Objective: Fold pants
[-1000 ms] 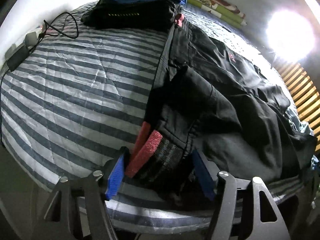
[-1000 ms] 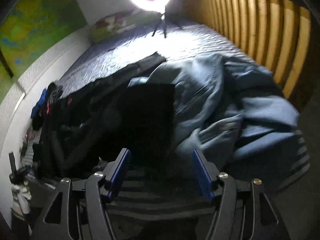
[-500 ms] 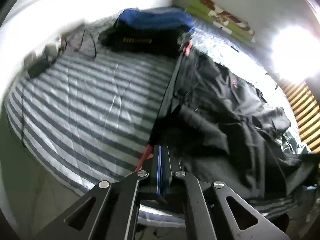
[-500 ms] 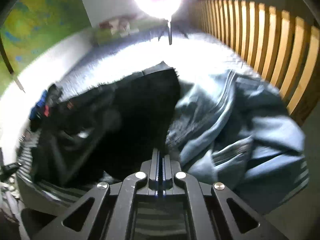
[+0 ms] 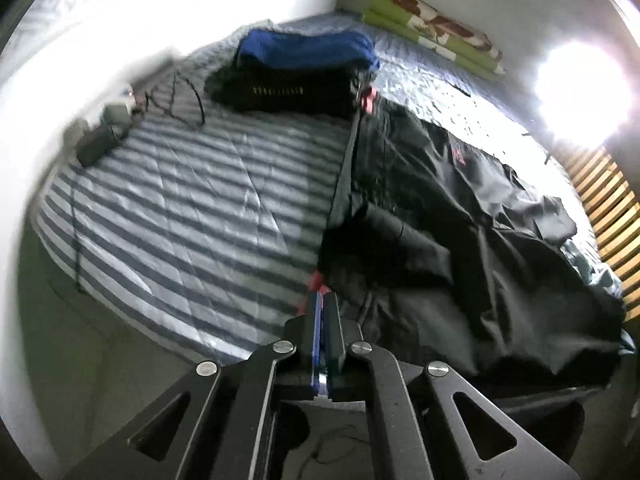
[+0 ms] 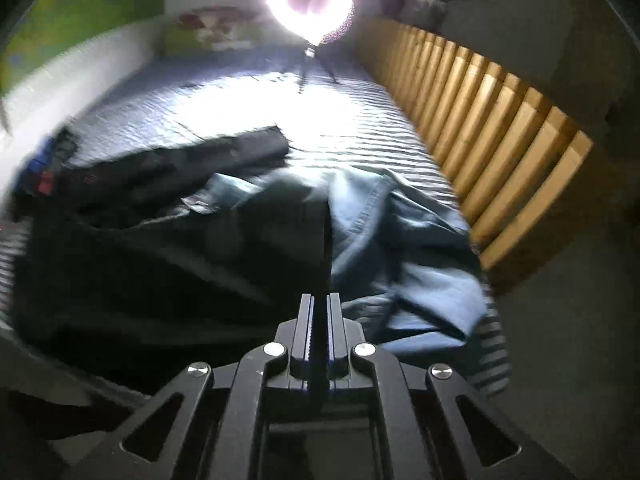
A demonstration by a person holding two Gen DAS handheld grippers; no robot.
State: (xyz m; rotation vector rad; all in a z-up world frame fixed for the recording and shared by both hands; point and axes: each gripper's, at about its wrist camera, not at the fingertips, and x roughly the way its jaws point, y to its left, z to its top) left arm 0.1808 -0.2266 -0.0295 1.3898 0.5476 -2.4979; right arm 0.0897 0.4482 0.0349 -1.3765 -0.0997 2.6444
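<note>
The waistband of a pair of black pants (image 5: 420, 208) is seen clamped at its red-trimmed corner between the pressed-together jaws of the left gripper (image 5: 320, 300), while a dark edge of the same garment is pinched by the right gripper (image 6: 320, 304), whose jaws are opening slightly with the cloth between them. The pants are shown as matte black, creased and loosely bunched, with a small red mark on one leg. They are spread on a striped bed cover (image 5: 180, 200), their long axis running from the grippers away toward a ring light (image 6: 308, 0), the legs pointing that way. Crumpled blue jeans (image 6: 400, 240) are pictured just beside them, against a wooden slatted rail (image 6: 500, 140).
</note>
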